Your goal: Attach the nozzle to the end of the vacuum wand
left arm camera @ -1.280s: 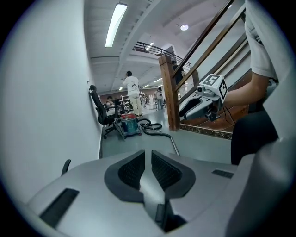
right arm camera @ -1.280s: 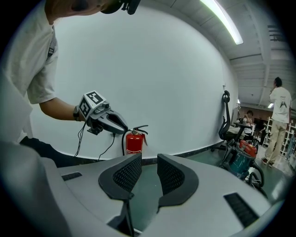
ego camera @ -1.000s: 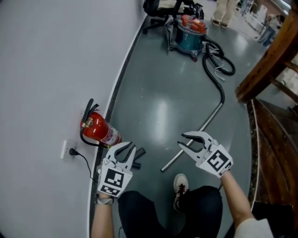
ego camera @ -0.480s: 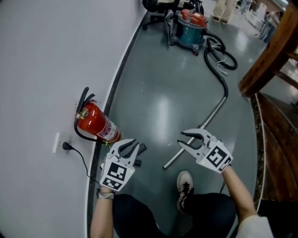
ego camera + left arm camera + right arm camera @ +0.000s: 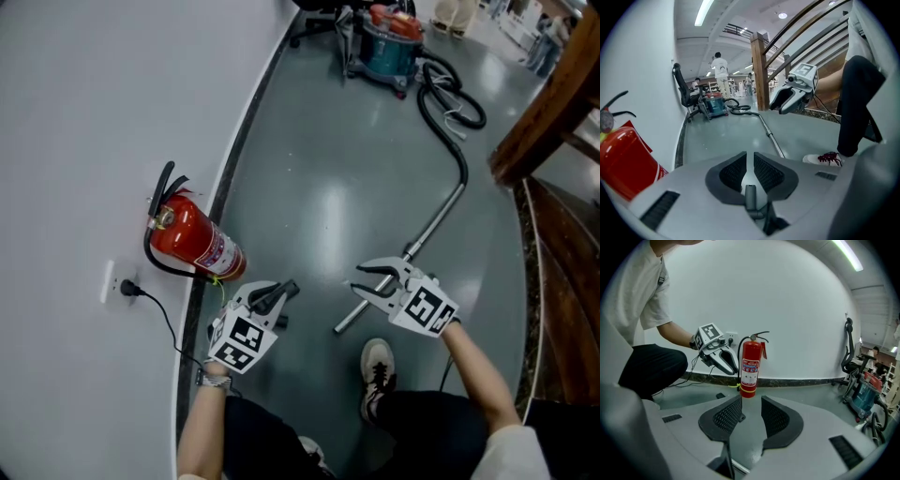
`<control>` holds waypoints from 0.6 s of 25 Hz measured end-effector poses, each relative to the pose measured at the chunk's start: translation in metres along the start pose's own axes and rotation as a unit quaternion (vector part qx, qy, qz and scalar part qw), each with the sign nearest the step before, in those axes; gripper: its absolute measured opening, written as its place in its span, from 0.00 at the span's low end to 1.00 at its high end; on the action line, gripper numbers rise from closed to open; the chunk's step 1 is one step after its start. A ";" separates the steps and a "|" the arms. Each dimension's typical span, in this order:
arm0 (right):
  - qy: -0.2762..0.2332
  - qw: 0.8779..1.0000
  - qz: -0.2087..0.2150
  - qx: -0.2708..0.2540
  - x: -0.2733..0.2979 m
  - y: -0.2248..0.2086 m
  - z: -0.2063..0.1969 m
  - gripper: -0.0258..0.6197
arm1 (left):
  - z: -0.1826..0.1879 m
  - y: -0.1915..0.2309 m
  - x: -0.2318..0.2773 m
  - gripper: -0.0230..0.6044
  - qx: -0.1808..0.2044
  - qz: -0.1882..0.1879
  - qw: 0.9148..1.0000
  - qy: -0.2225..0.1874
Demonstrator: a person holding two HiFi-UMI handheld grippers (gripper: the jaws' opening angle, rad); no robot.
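Early in the job, by the look of it: no joining done, nothing picked up.

Nozzle [image 5: 287, 290]: loose on the floor [image 5: 319, 187], a small dark piece just ahead of the left hand-held gripper [image 5: 265, 298]. That gripper: low, only a narrow gap at the jaws, no grip on anything.

Right hand-held gripper [image 5: 359, 281]: low over the near end of the wand [image 5: 431, 230], jaws apart and just opening wider, nothing clamped between them.

Left to do, probably: take up the nozzle, steady the wand end, line up, push together.

Wand: flat on the floor, long axis slanting from beside the shoe [image 5: 377, 361] up and right in the head view, free end towards the person, far end into the black hose [image 5: 441, 94] of the vacuum cleaner [image 5: 389, 47].

Nozzle's own direction: too small and dark to tell.
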State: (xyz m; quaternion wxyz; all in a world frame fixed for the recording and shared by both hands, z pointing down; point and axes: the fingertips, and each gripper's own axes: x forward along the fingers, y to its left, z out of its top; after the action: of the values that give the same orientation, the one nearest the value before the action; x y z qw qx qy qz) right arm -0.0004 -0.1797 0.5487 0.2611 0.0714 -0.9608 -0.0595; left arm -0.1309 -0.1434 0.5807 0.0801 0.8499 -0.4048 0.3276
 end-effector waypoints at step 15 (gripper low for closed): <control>0.084 0.992 0.087 -0.038 0.047 0.021 -0.104 0.29 | -0.077 -0.019 0.059 0.13 0.008 -0.078 0.995 0.059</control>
State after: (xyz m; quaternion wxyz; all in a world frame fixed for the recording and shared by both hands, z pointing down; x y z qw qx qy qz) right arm 0.0106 -0.1749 0.6644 0.3474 -0.0176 -0.9352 -0.0666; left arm -0.1275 -0.1373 0.6798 0.1219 0.8589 -0.3291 0.3729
